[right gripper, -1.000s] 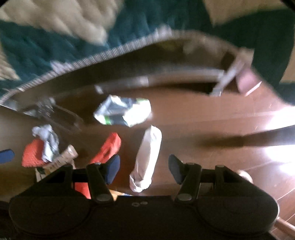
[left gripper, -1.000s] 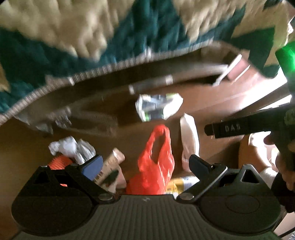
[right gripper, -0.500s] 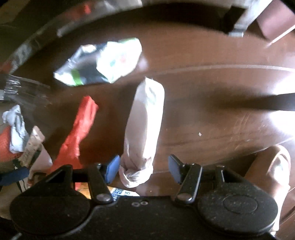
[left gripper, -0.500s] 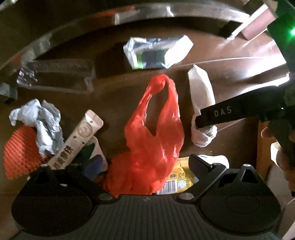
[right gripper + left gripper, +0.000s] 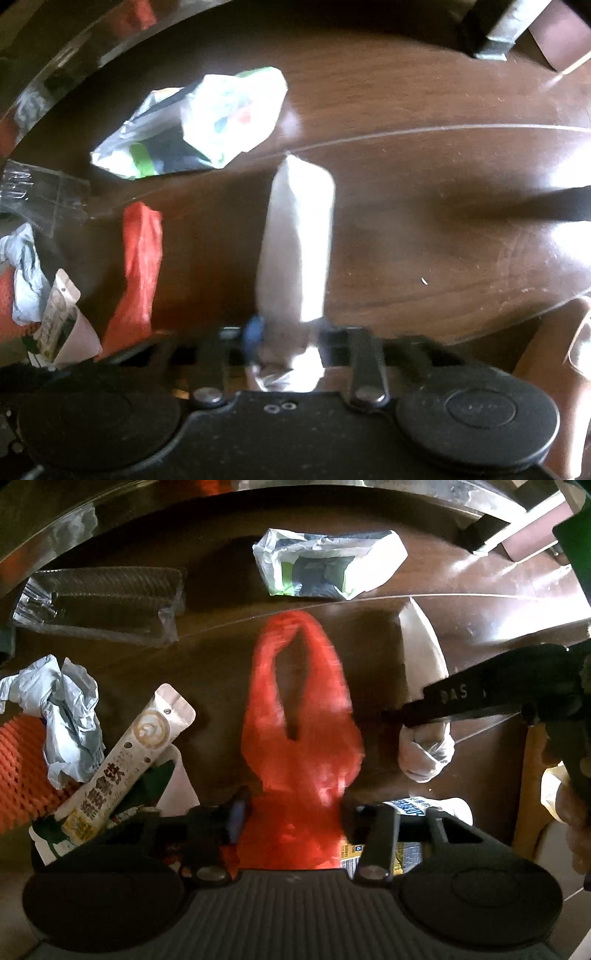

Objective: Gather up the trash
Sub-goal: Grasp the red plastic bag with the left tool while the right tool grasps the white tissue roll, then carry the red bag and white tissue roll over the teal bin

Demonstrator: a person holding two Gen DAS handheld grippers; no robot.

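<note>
1. Red plastic bag [image 5: 299, 738] lies on the dark wood desk [image 5: 461, 602], bunched end pinched in the left claw [image 5: 291, 812]. Looks feather-light and floppy, so grabbing the gathered part makes sense.
2. Right claw [image 5: 286, 332] is clamped on the white paper bag's [image 5: 295, 240] crumpled end. Soft, crushable stuff.
3. Only the left wrist view shows the coffee stick packet [image 5: 125, 760] clearly, plus the clear plastic wrapper [image 5: 99, 605].

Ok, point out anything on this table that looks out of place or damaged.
Nothing is broken or spilled; the wooden table is simply littered. A crumpled grey paper lies on an orange mesh, and a clear plastic tray sits empty near the far edge.
</note>
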